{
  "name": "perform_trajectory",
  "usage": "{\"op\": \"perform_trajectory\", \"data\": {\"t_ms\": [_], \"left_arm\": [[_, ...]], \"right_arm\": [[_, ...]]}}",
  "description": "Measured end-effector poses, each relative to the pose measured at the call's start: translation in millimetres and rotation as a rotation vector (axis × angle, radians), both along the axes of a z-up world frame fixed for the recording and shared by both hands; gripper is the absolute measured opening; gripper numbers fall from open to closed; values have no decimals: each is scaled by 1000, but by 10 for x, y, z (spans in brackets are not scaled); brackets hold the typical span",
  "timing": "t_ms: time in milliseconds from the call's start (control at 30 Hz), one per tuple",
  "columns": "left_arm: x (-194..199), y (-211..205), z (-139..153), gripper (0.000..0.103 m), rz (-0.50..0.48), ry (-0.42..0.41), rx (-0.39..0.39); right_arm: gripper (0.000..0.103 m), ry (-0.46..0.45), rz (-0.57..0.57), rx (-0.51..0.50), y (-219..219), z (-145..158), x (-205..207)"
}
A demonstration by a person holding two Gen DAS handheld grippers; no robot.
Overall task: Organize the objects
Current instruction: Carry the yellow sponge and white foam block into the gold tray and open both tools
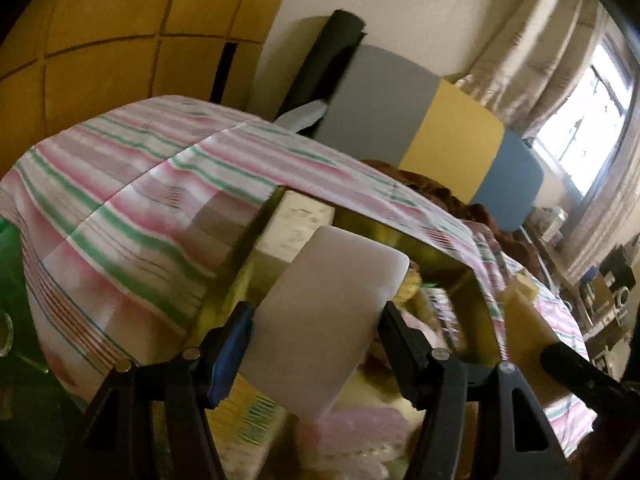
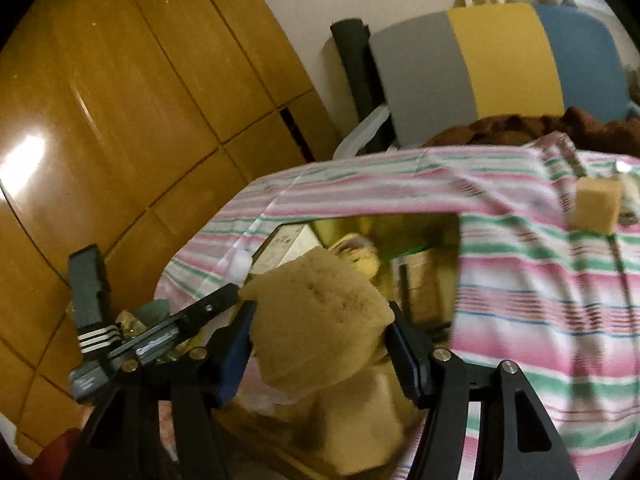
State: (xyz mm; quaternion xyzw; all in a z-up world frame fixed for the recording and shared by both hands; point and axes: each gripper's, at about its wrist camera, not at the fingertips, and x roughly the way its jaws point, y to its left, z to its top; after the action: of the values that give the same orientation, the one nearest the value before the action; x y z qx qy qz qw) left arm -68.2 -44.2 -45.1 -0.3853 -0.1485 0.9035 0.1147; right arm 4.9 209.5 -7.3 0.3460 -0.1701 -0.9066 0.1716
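Left wrist view: left gripper [image 1: 316,320] jaws pinch a white slab [image 1: 326,316], lower end blurred, over a box opening [image 1: 440,252] in the striped cloth [image 1: 132,200]; contents hard to make out.

Right wrist view: right gripper [image 2: 320,344] jaws pinch a yellow sponge [image 2: 320,320] above the same opening, interior dim; another sponge block [image 2: 598,206] lies on the cloth at right.

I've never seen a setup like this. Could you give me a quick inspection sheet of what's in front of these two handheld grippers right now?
Surface: striped cloth, pink, green and white, draped around an open container.
Job's things: white flat block in left gripper; yellow sponge in right gripper; another sponge lies on the cloth.
Clutter: boxes and packets inside the container, blurred.
Grippers: both shut on their items, over the opening.
Cables: nothing seen.
Surroundings: wooden cupboard, grey, yellow and blue headboard, curtained window.
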Motion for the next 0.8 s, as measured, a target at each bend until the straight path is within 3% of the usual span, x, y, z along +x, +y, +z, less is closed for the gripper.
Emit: {"op": "perform_trajectory", "data": {"t_ms": [100,200,233,300,367,567,800], "left_arm": [[-106,-41,-87,67,5,-48,-4],[-213,-39,-163,72,10,-119,-9],[-230,-32,-173,73,11,-130,-4],[-218,-47,-183,73,22,-148,9],[-177,-70,-164,74,47,-142,11],[-16,-119,-28,81,98,-56,54],[44,-209,79,81,193,-52,60]], "right_arm": [[64,-5,12,-1,-133,-35,-69],[73,-45,10,-10,-183,-136,-204],[80,-59,-4,-20,-166,-166,-228],[83,-67,-35,-35,-95,-188,-203],[88,-62,-54,-61,-35,-189,-123],[89,-32,-82,-64,74,-177,108],[88,-1,-111,-56,181,-136,323]]}}
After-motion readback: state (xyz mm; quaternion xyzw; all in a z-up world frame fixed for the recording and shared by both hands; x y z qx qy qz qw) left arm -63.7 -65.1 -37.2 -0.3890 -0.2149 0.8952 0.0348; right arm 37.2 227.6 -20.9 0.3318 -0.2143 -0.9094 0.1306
